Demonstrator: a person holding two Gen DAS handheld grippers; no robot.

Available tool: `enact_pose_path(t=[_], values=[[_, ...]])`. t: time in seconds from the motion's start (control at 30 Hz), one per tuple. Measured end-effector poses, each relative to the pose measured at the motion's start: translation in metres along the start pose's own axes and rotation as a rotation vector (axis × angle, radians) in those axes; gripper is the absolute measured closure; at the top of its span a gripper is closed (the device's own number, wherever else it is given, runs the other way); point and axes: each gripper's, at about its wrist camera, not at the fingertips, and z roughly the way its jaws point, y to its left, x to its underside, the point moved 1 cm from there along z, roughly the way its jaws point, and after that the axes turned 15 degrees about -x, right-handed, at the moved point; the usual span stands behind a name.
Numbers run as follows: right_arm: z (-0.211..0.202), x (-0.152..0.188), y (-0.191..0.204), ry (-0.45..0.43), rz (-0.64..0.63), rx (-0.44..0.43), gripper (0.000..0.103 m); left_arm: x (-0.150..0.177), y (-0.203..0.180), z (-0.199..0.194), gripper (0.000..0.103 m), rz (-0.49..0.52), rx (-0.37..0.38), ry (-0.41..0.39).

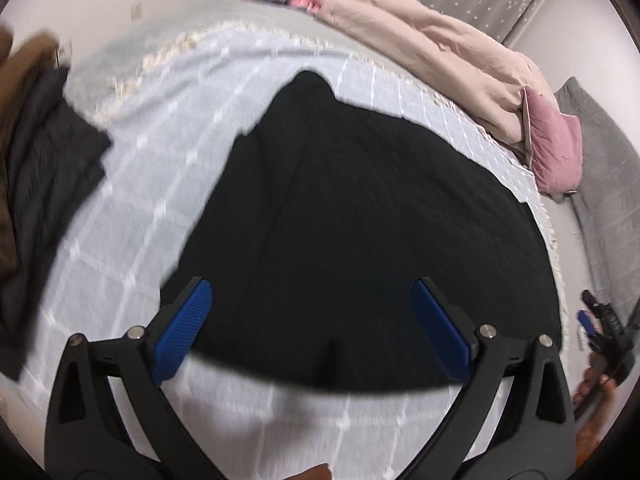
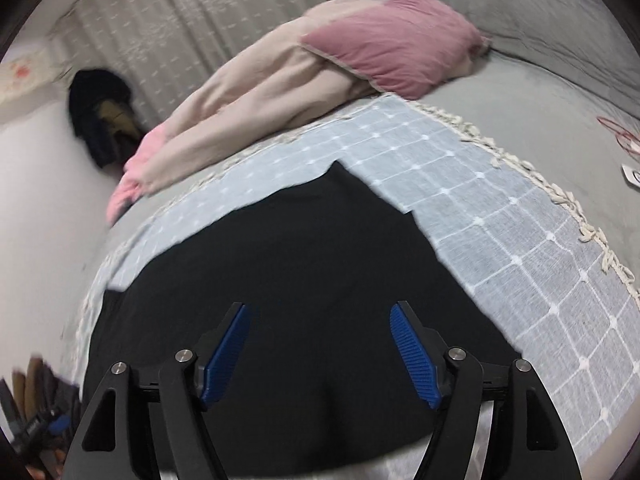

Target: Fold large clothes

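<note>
On the bed, the black garment (image 1: 352,208) is lying spread over the checked blue cloth (image 1: 168,168). We are holding the left gripper (image 1: 312,328) and right gripper (image 2: 320,352) above its near edge, fingers wide apart and gripping nothing; we should be pinching both near corners evenly before lifting.

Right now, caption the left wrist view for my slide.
Open left gripper over a black garment spread on a blue checked blanket.
</note>
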Motion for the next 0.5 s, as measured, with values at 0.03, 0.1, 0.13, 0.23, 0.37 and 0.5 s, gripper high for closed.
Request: enact_pose_path(t=[0.03, 0.1, 0.13, 0.23, 0.37, 0.5], values=[[0.001, 0.004, 0.003, 0.018, -0.014, -0.007, 0.029, 0.005, 0.003, 0.003, 0.003, -0.015, 0.030, 0.035], [0.002, 0.012, 0.009, 0.043, -0.031, -0.025, 0.029, 0.014, 0.011, 0.005, 0.003, -0.051, 0.076, 0.081], [0.003, 0.016, 0.011, 0.051, -0.042, -0.028, 0.029, 0.018, 0.017, 0.005, 0.003, -0.081, 0.088, 0.093], [0.003, 0.029, 0.023, 0.088, -0.125, 0.000, 0.029, 0.027, 0.034, 0.005, 0.003, -0.193, 0.075, 0.111], [0.007, 0.043, 0.036, 0.120, -0.164, -0.011, 0.029, 0.035, 0.040, 0.007, 0.003, -0.250, 0.086, 0.130], [0.013, 0.051, 0.050, 0.141, -0.178, -0.037, 0.029, 0.038, 0.036, 0.020, 0.003, -0.276, 0.100, 0.157]])
